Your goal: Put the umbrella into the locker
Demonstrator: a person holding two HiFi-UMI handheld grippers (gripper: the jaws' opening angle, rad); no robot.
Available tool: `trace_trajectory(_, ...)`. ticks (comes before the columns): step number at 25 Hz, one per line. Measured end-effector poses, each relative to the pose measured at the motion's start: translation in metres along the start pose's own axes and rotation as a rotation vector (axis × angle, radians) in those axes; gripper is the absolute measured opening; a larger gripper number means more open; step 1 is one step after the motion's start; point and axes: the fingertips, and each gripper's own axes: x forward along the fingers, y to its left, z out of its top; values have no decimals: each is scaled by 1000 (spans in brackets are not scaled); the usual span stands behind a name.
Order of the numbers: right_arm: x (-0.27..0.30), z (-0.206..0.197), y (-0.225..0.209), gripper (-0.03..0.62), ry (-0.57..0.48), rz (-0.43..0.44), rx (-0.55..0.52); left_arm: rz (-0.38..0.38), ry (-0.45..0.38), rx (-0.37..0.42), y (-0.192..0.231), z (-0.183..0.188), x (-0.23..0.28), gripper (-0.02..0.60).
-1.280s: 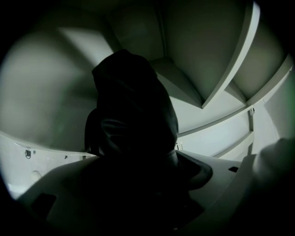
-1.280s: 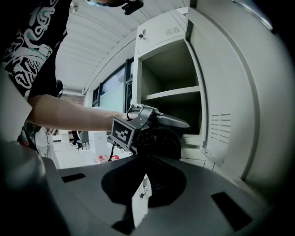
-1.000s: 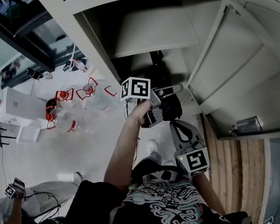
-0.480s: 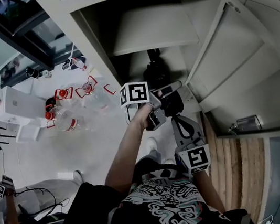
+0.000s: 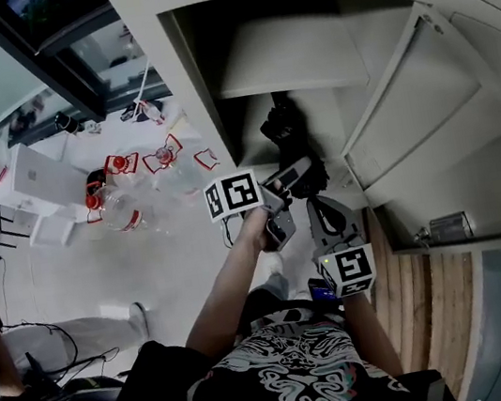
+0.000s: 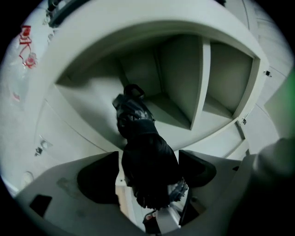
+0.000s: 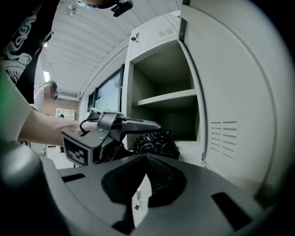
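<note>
The black folded umbrella (image 5: 287,136) lies on the floor of the open grey locker (image 5: 211,106), its near end sticking out over the front edge. My left gripper (image 5: 292,178) is open at that end. Its jaws have just been opening. In the left gripper view the umbrella (image 6: 147,156) sits between the jaws of that gripper (image 6: 150,173), and both pads stand clear of it. My right gripper (image 5: 327,218) is shut and empty, just below and to the right of the left one. The right gripper view shows the left gripper (image 7: 154,126) in front of the umbrella (image 7: 156,140).
The locker door (image 5: 407,111) hangs open to the right, with a latch (image 5: 441,229) at its edge. A shelf (image 5: 293,54) crosses the locker above the umbrella. Water bottles (image 5: 122,202) and a white box (image 5: 38,178) stand on the floor at left. Another person (image 5: 0,351) is at lower left.
My left gripper has drawn back from the locker toward me and swung round. The umbrella stays lying in the locker. My right gripper has edged closer to the locker.
</note>
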Motion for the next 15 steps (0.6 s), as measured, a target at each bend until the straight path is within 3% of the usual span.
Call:
trace_trajectory(4,21,4,-5,2,-5,9,-2,85,-139,105,8,25,-22,382)
trace_trajectory(8,42,6,-11,2,2,-5,17,129,-159,181,15,34,-37,380)
trace_trajectory(15,47,4,-6,2,25,-11,23,250,-169,396,19,25,-57,380)
